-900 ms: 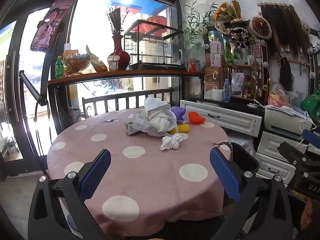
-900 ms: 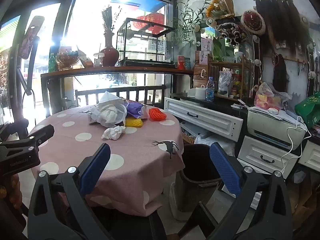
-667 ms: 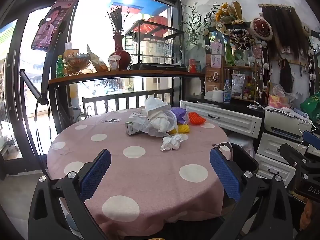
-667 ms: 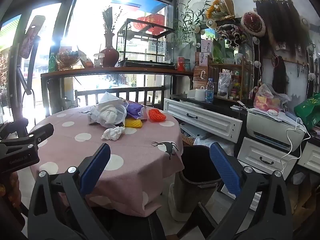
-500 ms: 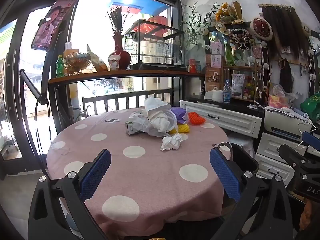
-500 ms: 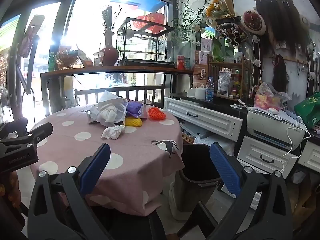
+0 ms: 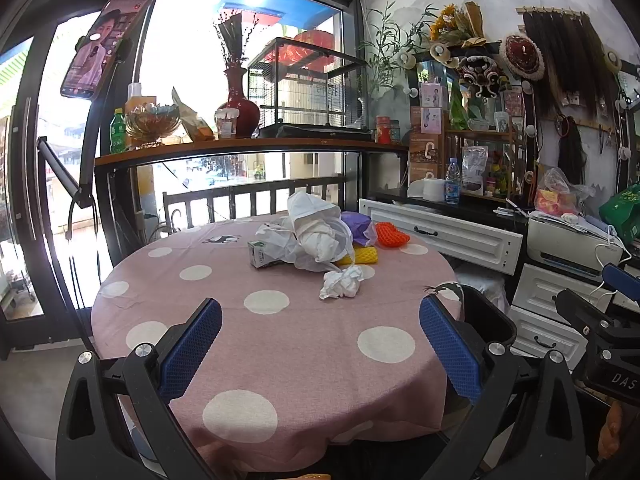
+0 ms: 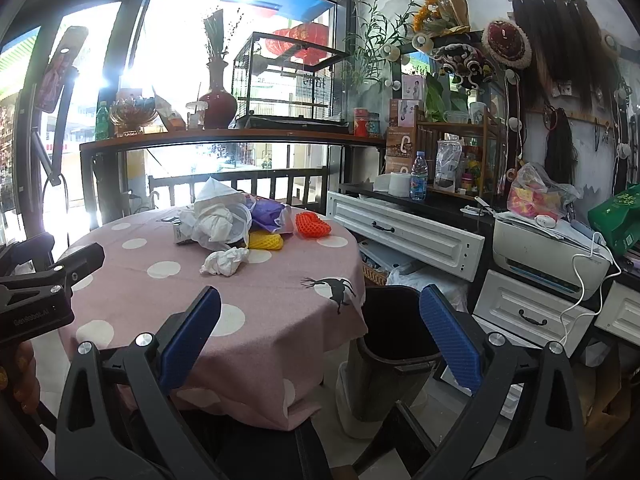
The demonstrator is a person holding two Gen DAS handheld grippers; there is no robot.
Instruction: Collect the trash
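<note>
Through the left wrist camera we see our left gripper (image 7: pixel 320 344) with jaws spread wide and empty, above the polka-dot tablecloth (image 7: pixel 280 340). A crumpled tissue (image 7: pixel 342 283) lies before the heap of bags (image 7: pixel 316 236).

From the right wrist, our right gripper (image 8: pixel 320 340) likewise gapes empty; a black trash bin (image 8: pixel 394 344) stands beside the table.

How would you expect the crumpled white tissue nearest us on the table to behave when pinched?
The crumpled white tissue looks soft and loosely wadded, so it would probably squash flat. It seems very light, likely sliding across the pink tablecloth if nudged.
</note>
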